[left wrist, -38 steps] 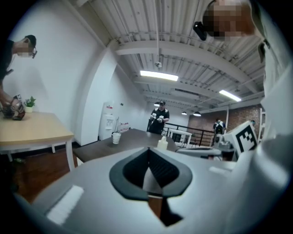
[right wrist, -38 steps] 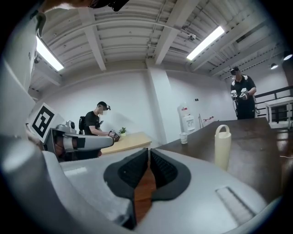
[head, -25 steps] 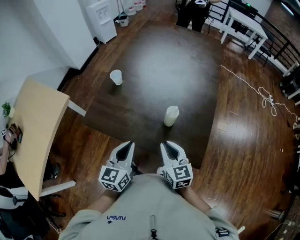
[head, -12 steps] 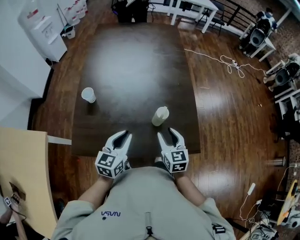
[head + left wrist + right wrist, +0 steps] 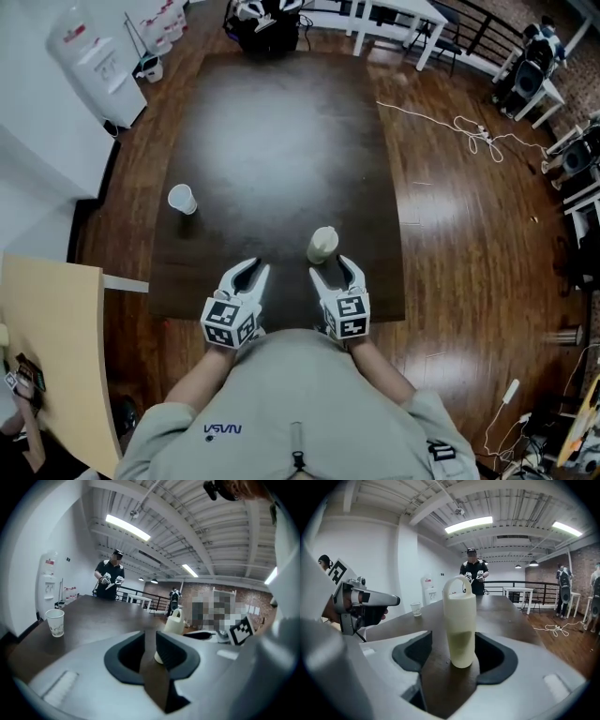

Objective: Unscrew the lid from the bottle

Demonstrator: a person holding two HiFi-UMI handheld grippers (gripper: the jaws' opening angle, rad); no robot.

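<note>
Here the cream bottle stands upright near the close edge of the dark table, its looped lid on and its lower half a darker shade. A paper cup sits well apart at ten o'clock from it, its inside showing only white. The right gripper has just been opening; its jaws are wide, the bottle at twelve o'clock in their gap, pads clear of it. The left gripper has just been opening too, to a narrow slit with nothing in it.
</note>
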